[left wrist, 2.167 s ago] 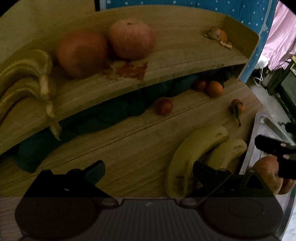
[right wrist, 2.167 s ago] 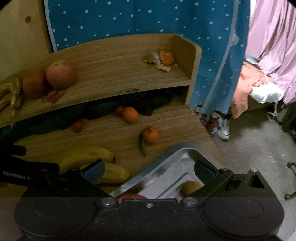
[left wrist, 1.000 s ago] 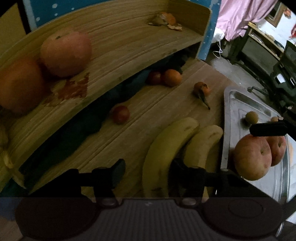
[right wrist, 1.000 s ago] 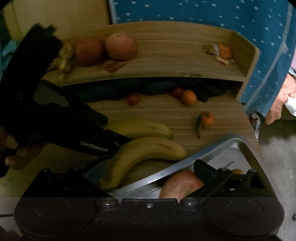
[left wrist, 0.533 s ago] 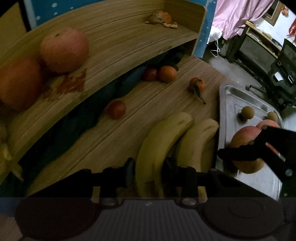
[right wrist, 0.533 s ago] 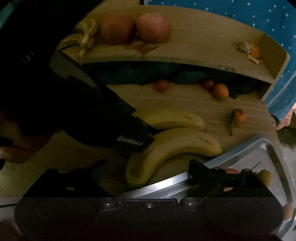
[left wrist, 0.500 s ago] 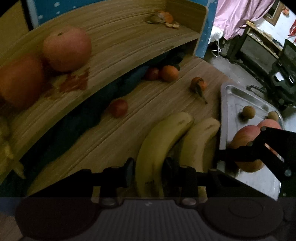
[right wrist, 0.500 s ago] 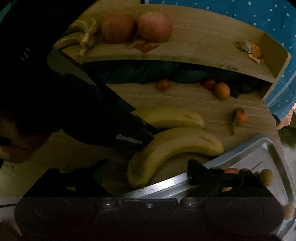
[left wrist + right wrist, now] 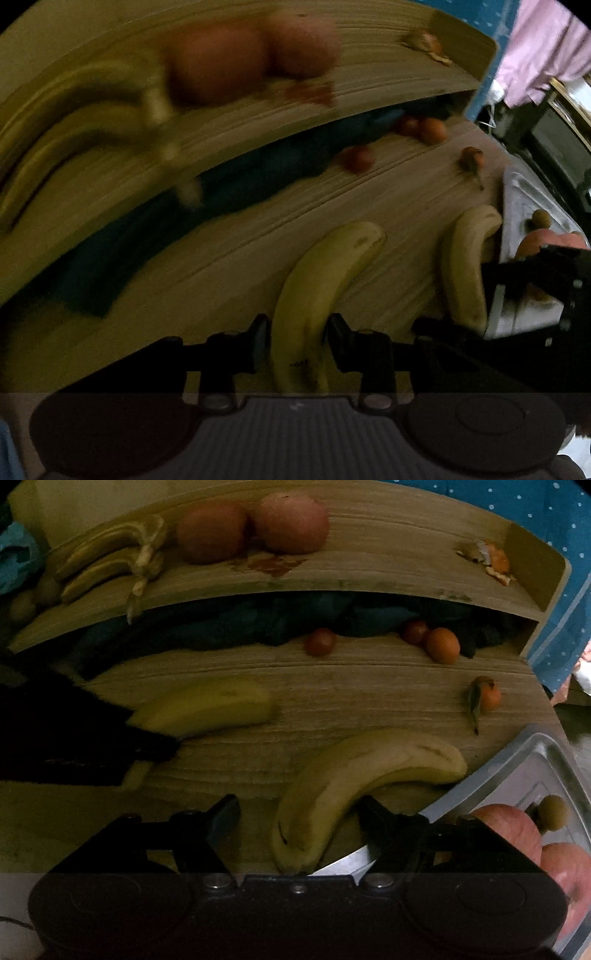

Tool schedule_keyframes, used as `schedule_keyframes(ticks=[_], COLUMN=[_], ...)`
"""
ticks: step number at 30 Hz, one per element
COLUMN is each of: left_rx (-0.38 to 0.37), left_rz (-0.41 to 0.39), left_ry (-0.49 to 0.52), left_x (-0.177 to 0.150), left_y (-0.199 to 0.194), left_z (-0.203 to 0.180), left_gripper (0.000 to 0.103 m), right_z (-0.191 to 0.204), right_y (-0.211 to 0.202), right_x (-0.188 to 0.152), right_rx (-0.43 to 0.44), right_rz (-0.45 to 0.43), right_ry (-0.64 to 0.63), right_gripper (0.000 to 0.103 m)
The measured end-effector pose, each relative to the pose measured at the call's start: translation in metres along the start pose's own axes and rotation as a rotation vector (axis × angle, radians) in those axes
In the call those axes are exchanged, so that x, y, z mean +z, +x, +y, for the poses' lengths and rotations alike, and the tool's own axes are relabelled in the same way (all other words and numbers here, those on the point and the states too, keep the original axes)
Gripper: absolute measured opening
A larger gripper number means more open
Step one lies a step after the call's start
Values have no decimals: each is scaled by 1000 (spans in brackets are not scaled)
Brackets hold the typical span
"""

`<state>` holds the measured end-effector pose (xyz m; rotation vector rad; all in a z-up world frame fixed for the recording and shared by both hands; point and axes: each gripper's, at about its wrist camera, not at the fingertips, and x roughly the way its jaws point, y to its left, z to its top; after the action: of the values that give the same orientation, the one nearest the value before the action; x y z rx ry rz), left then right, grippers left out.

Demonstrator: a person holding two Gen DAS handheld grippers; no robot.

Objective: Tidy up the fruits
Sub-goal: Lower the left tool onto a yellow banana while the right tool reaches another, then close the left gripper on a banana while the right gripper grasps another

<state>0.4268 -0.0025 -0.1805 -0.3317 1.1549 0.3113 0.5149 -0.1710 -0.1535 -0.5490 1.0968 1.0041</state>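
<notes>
Left gripper pulled 1 banana from other banana; 2 total.

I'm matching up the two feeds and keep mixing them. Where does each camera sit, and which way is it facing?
Left wrist view: on the left tongs, facing along the lower board toward the shelf; its fingers clamp one banana, and the right tongs show at right.
Right wrist view: on the right tongs, open astride the other banana beside the metal tray.
Shared: both bananas, the shelf apples, small oranges, tray.
</notes>
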Motion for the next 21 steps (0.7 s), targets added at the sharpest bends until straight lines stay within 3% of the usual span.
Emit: schedule_keyframes(ticks=[3,4,8,12,15,21], left_rx=[6,12,21,25,37,67], left_rz=[10,9,9,6,5,-1], left_ry=[-45,-51,-71,-62,-36,48], left_x=[-15,-20,-33,-36,-34,-23], left_y=[-6,-9,-16,-17,-15,-8], left_z=[15,19,29,32,29,19], left_gripper=[37,37,35,36,37,45], right_z=[6,8,24,28,22,5], right_y=[1,1,0,-1,-2,2], right_x=[0,0,0,-1,1,7], right_rx=[-24,-27,-18,-26,-4,-2], right_rz=[-10,-15,-25,-31,-21,-19], right_ry=[11,9,-20,9,91,268], right_gripper=[62,53,50,50,61,68])
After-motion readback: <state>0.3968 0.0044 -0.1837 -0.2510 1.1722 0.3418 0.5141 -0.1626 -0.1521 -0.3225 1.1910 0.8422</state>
